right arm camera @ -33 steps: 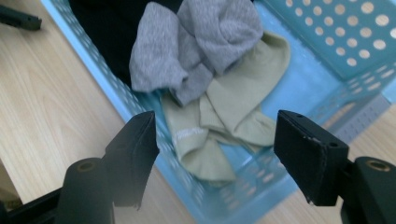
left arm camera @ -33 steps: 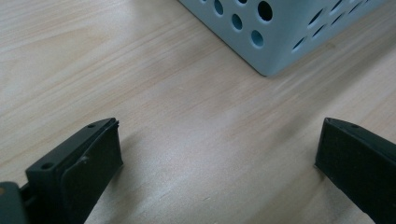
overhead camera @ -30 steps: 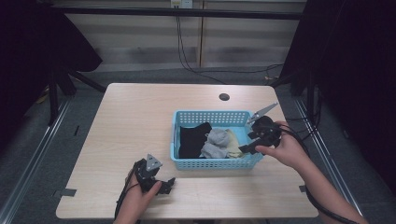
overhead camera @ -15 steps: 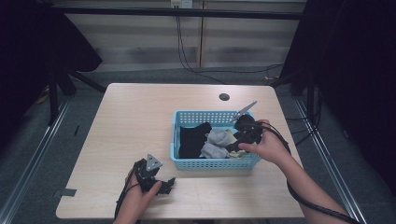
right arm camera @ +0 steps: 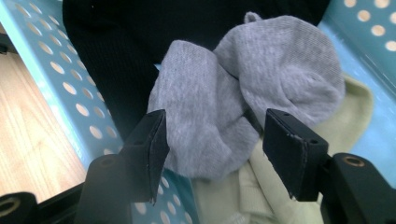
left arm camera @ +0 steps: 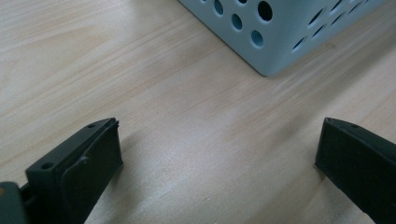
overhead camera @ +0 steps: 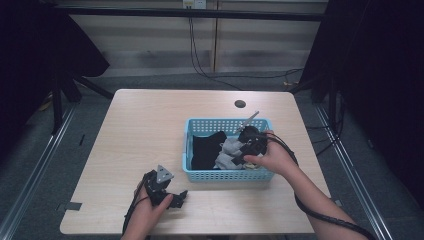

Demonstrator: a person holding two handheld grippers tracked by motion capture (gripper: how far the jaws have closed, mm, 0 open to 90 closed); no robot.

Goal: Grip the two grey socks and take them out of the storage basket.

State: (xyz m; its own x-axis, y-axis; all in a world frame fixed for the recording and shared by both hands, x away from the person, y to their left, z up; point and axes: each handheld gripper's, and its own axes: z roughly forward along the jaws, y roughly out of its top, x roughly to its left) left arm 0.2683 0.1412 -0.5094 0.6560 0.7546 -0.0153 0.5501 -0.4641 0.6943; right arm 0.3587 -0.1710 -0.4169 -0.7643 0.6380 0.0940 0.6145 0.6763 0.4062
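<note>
High view is showing the left hand-held gripper [overhead camera: 176, 196] sitting on the bench [overhead camera: 150, 130] by the near edge, while the right hand-held gripper [overhead camera: 239, 159] is reaching into the blue basket [overhead camera: 225, 175]. Left gripper view is looking at bare wood with jaws spread wide, basket corner [left arm camera: 275, 32] just ahead. Right gripper view is showing jaws open, straddling a grey sock [right arm camera: 224, 116] that's lying over black cloth [right arm camera: 140, 37] and a pale yellow sock [right arm camera: 261, 186], not pinching yet.

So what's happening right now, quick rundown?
Right gripper open, jaws straddling grey sock in blue basket. Left gripper open over bare table. Nothing blocking.
</note>
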